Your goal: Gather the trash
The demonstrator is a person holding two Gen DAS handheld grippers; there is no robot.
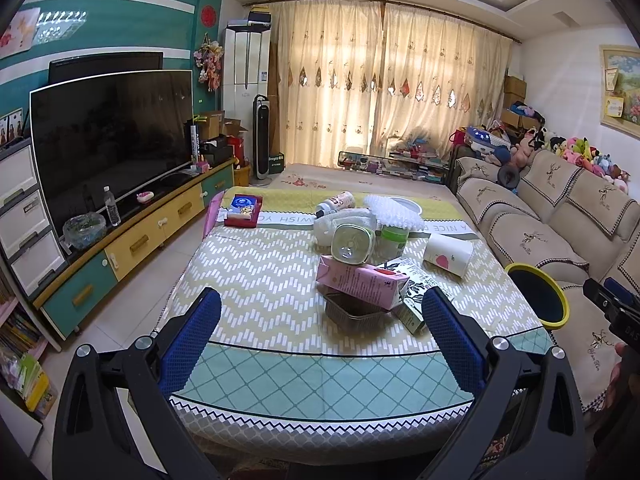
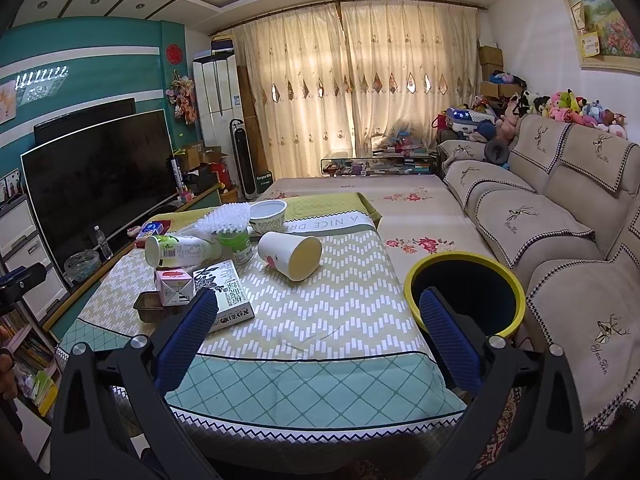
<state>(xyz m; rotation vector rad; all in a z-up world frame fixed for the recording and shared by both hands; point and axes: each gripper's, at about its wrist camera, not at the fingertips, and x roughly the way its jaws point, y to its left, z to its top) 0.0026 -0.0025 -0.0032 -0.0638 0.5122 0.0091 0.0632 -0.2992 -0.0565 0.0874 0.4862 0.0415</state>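
Note:
A heap of trash lies on the table (image 1: 280,376): a pink carton (image 1: 360,285) resting on a brown tray (image 1: 352,312), a black-and-white patterned carton (image 2: 226,298), a green-labelled bottle (image 2: 180,251) on its side, and a white paper cup (image 2: 290,254) tipped over. A yellow-rimmed dark bin (image 2: 466,294) stands right of the table, by the sofa. My left gripper (image 1: 320,340) is open and empty, in front of the heap. My right gripper (image 2: 316,334) is open and empty, above the table's near right part, its right finger in front of the bin.
A white bowl (image 2: 268,214), white foam netting (image 2: 224,218) and a red box (image 1: 243,210) lie at the table's far end. A TV (image 1: 112,140) on a low cabinet stands left. A beige sofa (image 2: 560,216) runs along the right.

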